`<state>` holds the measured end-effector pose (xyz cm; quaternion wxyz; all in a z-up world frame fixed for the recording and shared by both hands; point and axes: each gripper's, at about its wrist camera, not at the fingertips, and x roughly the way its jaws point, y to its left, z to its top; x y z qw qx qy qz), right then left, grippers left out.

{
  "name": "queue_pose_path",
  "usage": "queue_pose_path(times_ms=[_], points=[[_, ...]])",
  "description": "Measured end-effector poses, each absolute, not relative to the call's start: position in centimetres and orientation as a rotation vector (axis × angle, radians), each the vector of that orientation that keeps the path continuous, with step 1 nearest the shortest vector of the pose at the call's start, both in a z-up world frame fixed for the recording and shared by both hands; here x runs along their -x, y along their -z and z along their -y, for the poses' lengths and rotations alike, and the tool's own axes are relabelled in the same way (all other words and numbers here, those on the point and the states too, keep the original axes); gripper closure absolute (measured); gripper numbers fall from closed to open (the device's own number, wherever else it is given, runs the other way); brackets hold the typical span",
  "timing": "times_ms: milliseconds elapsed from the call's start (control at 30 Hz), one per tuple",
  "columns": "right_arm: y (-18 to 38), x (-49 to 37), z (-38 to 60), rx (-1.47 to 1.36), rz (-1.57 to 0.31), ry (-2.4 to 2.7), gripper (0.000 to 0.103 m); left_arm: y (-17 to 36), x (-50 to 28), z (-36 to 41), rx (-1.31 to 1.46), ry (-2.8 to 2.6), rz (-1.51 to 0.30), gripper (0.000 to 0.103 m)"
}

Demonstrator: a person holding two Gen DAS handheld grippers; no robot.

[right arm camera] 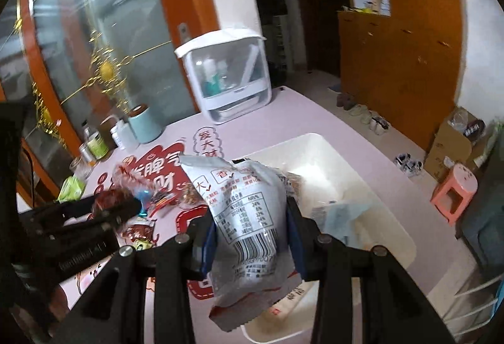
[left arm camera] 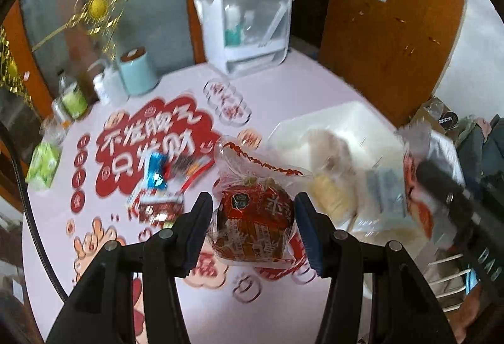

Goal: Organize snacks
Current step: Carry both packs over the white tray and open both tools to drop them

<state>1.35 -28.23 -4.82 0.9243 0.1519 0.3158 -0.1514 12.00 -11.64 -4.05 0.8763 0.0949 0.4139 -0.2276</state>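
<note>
The left gripper (left arm camera: 253,216) has its fingers clenched on a red snack pack (left arm camera: 256,224) in a clear crinkly wrapper, held clear above the tabletop (left arm camera: 283,86). The right gripper (right arm camera: 252,230) grips a silver snack bag (right arm camera: 249,218) by its middle, its fingers pressed into both sides, just at the near edge of the white bin (right arm camera: 362,174) that sits toward the tabletop's right edge. A few wrapped snacks already lie in the bin, and more loose snacks (left arm camera: 157,183) wait on the tabletop's middle.

The risks, as I judge them: both hands are heading for the same bin, so the grippers could knock each other or a bag. The red pack's slippery wrapper may slide out. The silver bag hangs low, and its bottom corner could catch the bin's rim and land outside.
</note>
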Motion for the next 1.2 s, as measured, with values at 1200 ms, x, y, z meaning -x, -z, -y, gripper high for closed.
queue_pose_path(times_ms=[1200], points=[[11.4, -3.2, 35.7, -0.474, -0.79, 0.379, 0.047, 5.7, -13.3, 26.5, -0.399, 0.488, -0.798, 0.022]])
